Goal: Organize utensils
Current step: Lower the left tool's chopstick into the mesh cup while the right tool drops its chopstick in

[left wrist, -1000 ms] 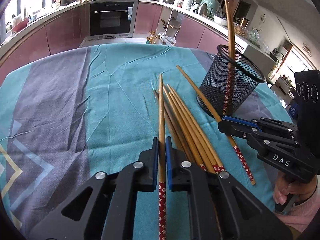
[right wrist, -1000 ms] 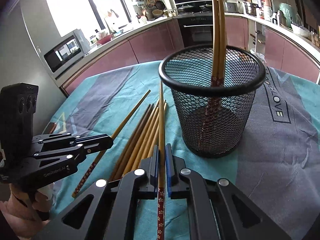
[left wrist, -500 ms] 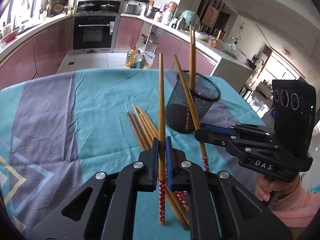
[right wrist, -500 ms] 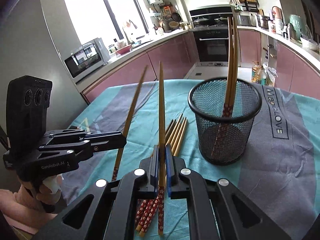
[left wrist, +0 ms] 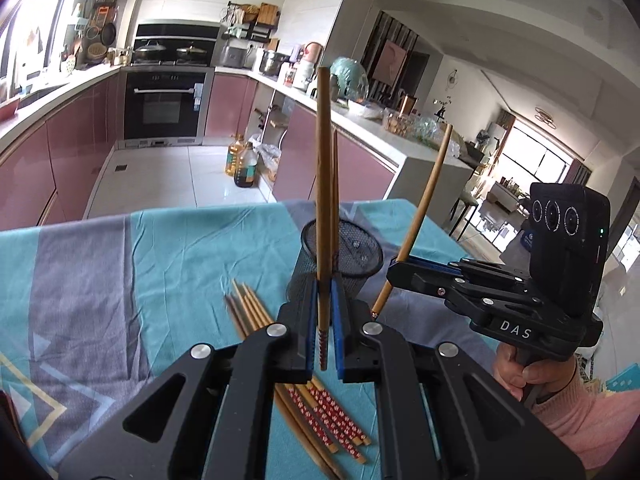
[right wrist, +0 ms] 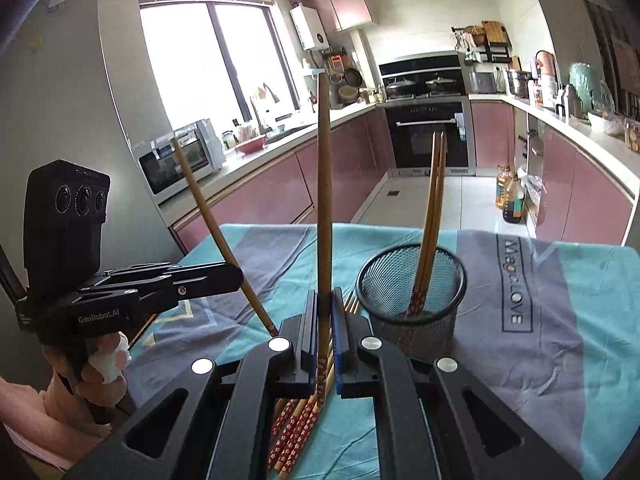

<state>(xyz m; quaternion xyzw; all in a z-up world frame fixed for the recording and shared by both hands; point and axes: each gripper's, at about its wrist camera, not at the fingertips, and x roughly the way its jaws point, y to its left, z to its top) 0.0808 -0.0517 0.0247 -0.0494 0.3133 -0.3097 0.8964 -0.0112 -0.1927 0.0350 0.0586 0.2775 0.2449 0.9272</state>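
My left gripper (left wrist: 323, 300) is shut on a wooden chopstick (left wrist: 322, 184) with a red patterned end, held upright above the table. My right gripper (right wrist: 325, 312) is shut on another chopstick (right wrist: 323, 200), also upright. Each gripper shows in the other's view, the right one (left wrist: 394, 268) with its chopstick (left wrist: 424, 208) and the left one (right wrist: 236, 276) with its chopstick (right wrist: 208, 216). A black mesh holder (right wrist: 412, 300) stands on the cloth with two chopsticks (right wrist: 432, 216) in it; it also shows in the left wrist view (left wrist: 352, 252). Several loose chopsticks (left wrist: 280, 344) lie on the cloth below the grippers.
The table has a teal and grey cloth (right wrist: 540, 340). Its far edge (left wrist: 200, 210) faces a kitchen with pink cabinets and an oven. Oil bottles (left wrist: 242, 162) stand on the floor beyond.
Both grippers have lifted their chopsticks off the table and tilted them upright. The views now sit higher, with the holder and loose chopsticks lower and farther away.
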